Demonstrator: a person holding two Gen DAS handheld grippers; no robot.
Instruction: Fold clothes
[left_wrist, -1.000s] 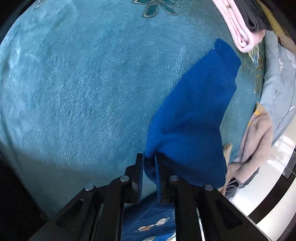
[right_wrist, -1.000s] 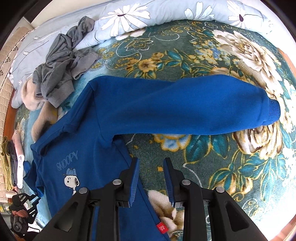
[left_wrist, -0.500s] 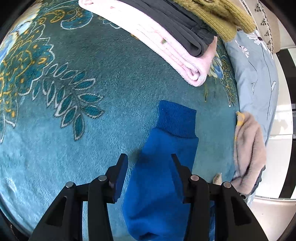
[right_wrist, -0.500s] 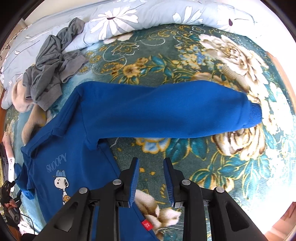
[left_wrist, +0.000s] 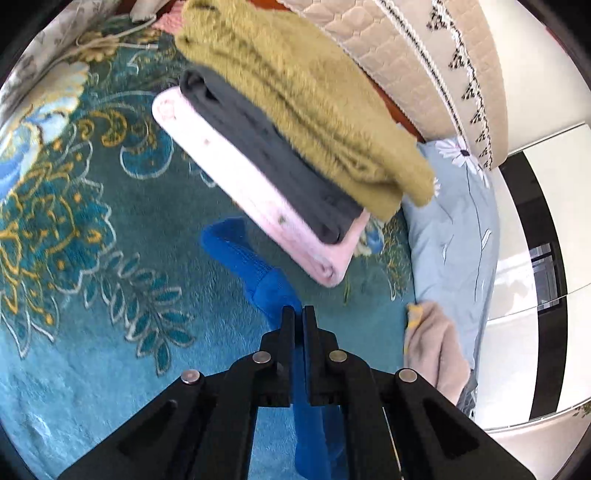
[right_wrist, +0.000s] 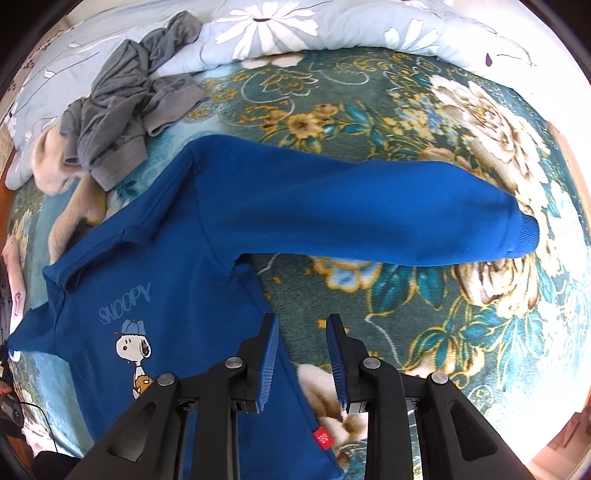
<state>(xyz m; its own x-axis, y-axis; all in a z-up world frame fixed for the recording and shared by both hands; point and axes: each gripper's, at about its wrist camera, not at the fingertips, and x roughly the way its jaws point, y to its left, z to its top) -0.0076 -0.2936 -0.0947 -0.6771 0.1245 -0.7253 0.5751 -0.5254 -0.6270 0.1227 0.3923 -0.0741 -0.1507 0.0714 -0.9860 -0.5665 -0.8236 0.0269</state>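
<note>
Here, blue sweatshirt (right_wrist: 155, 280) lay flat on blanket (right_wrist: 424, 302), one sleeve (right_wrist: 369, 210) stretched sideways toward the right, left gripper (left_wrist: 298, 321) pinched on other sleeve, right gripper (right_wrist: 302, 332) parted, empty.

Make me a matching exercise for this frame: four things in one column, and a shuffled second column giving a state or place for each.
Things:
1. left claw
2. right claw
3. olive sweater
4. grey garment

States or places:
A. crumpled beside the floral quilt
B. open, holding nothing
C. top of the folded stack
D. shut on the blue sweatshirt sleeve

Pairs: 1-D, 2-B, 3-C, 4-A
</note>
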